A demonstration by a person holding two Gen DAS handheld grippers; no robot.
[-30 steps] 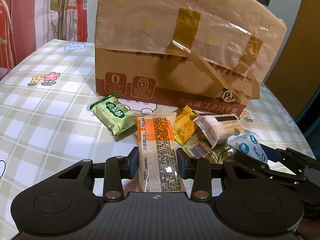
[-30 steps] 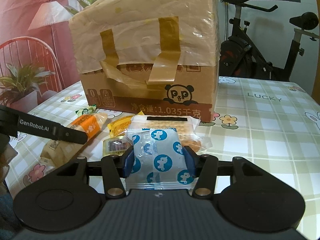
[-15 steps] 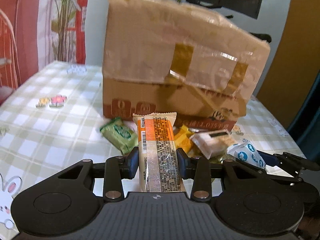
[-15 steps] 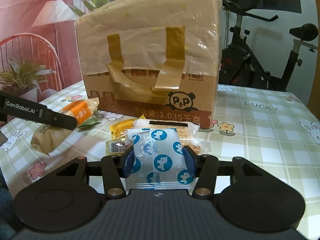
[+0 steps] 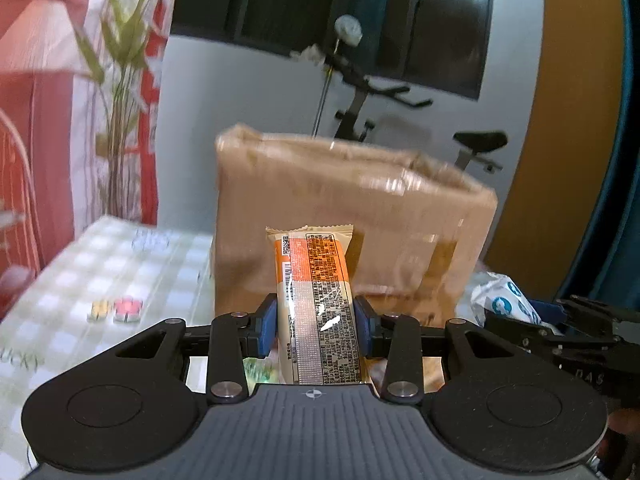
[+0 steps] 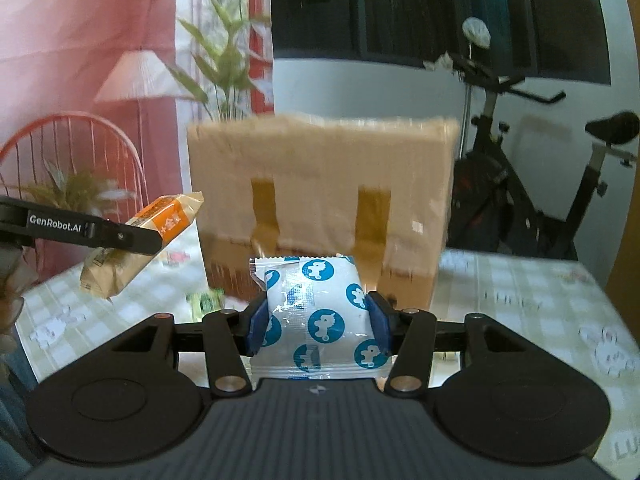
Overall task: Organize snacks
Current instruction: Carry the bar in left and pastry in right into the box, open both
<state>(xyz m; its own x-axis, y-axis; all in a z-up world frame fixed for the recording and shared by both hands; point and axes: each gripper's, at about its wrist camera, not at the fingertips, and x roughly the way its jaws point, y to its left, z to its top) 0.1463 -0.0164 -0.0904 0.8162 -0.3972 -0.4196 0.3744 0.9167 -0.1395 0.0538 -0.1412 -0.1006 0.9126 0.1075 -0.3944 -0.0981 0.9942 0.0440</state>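
Note:
My left gripper is shut on an orange and tan snack bar, held in the air in front of the taped cardboard box. My right gripper is shut on a white packet with blue round marks, also lifted, facing the same box. The left gripper with its bar shows at the left of the right wrist view. The white packet in the right gripper shows at the right of the left wrist view. A green snack lies on the table by the box.
The box stands on a checked tablecloth. An exercise bike stands behind the table at the right. A red chair and a plant are at the left. Both views are blurred by motion.
Both grippers have risen from the table with their snacks. The box now sits lower in both views, and the loose snacks on the table have dropped mostly out of sight.

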